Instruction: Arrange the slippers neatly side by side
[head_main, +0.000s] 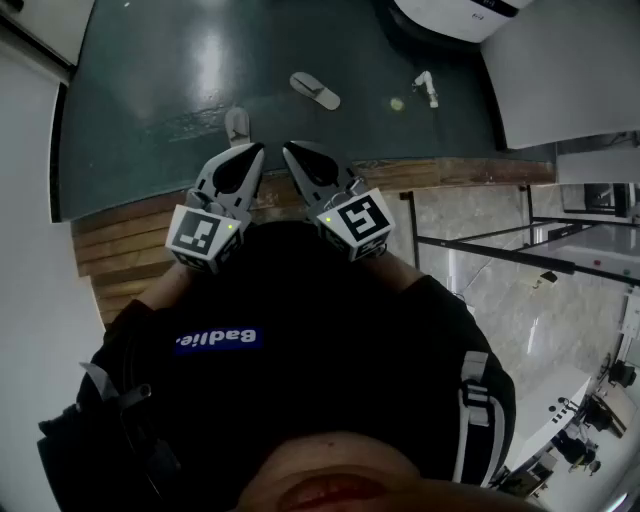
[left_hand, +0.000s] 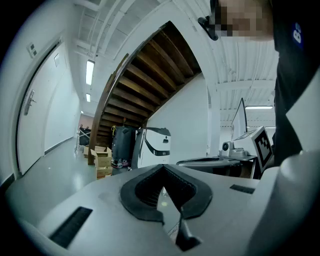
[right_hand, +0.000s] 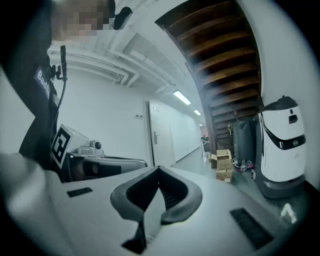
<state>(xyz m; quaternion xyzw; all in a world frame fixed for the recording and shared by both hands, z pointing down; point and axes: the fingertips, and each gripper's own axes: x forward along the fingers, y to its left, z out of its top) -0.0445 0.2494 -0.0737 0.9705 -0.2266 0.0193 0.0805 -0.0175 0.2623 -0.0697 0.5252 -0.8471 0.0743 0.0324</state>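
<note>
Two pale slippers lie apart on the dark green floor in the head view: one slipper (head_main: 315, 90) lies slanted farther out, the other slipper (head_main: 237, 124) nearer, just beyond my left jaw tips. Both grippers are held close to the person's chest, well short of the slippers and pointing roughly level. My left gripper (head_main: 254, 151) (left_hand: 161, 167) is shut with nothing between its jaws. My right gripper (head_main: 291, 150) (right_hand: 159, 169) is shut and empty too. Neither gripper view shows a slipper clearly.
A white wheeled machine (head_main: 458, 14) (left_hand: 155, 145) (right_hand: 281, 145) stands beyond the slippers. A small white object (head_main: 427, 88) lies to their right. Cardboard boxes (left_hand: 102, 161) (right_hand: 223, 166) sit under a wooden staircase (left_hand: 150, 75). A wooden floor strip (head_main: 125, 245) and metal rails (head_main: 480, 243) are near the person.
</note>
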